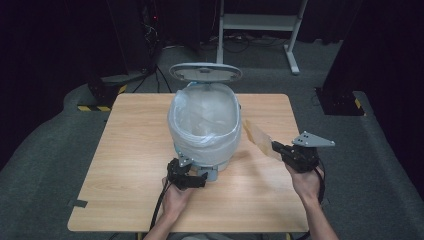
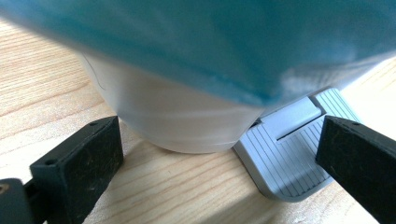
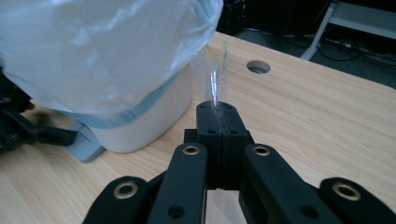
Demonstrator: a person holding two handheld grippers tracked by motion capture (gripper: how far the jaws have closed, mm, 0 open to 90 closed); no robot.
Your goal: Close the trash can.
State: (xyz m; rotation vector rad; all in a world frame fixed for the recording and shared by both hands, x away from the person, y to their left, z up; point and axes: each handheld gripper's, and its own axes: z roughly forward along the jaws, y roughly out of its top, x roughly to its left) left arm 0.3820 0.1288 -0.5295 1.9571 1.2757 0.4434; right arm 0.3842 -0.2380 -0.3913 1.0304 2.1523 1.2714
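So lid's up, left gripper open at the pedal; right gripper pinches a clear wrapper, not binned yet.

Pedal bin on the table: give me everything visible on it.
The pedal bin is white plastic, oval and upright, standing mid-table on the wooden table. Its grey-rimmed lid is swung up at the back. A translucent liner bag with a blue band is folded over the rim and hangs down the walls. A grey ribbed pedal juts out at the base, with the left hand-held gripper over it, jaws apart. The right hand-held gripper holds a clear wrapper beside the bin, apart from it.
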